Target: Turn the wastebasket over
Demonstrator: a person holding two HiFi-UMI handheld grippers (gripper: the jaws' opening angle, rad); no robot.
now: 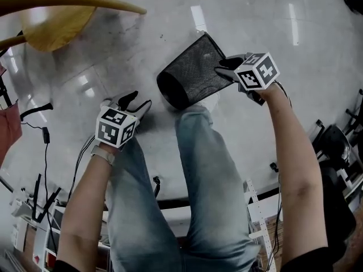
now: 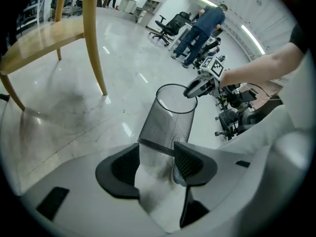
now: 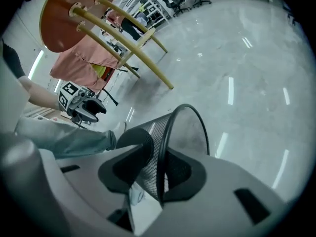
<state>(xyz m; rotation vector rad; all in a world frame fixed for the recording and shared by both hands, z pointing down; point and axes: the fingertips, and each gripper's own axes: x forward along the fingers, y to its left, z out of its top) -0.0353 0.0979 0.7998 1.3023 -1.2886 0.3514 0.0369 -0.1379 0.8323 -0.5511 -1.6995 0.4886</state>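
Note:
A black mesh wastebasket (image 1: 195,67) lies tilted over the pale floor, its dark base toward my left gripper and its open rim toward my right one. My right gripper (image 1: 228,68) is shut on the rim's wall, one pad inside the wastebasket (image 3: 190,127) and one outside. The right gripper (image 3: 157,169) shows mesh pressed between its pads. My left gripper (image 1: 139,100) is open and holds nothing, a short way left of the base. Seen from the left gripper (image 2: 157,164), the wastebasket (image 2: 165,120) rises just beyond the fingertips, without touching them.
A wooden chair (image 1: 57,10) stands at the upper left, its legs (image 2: 94,38) close to the basket. My jeans-clad legs (image 1: 204,169) are right below the basket. Cables (image 1: 45,135) run along the left. Office chairs (image 2: 170,26) and a standing person (image 2: 200,26) are farther off.

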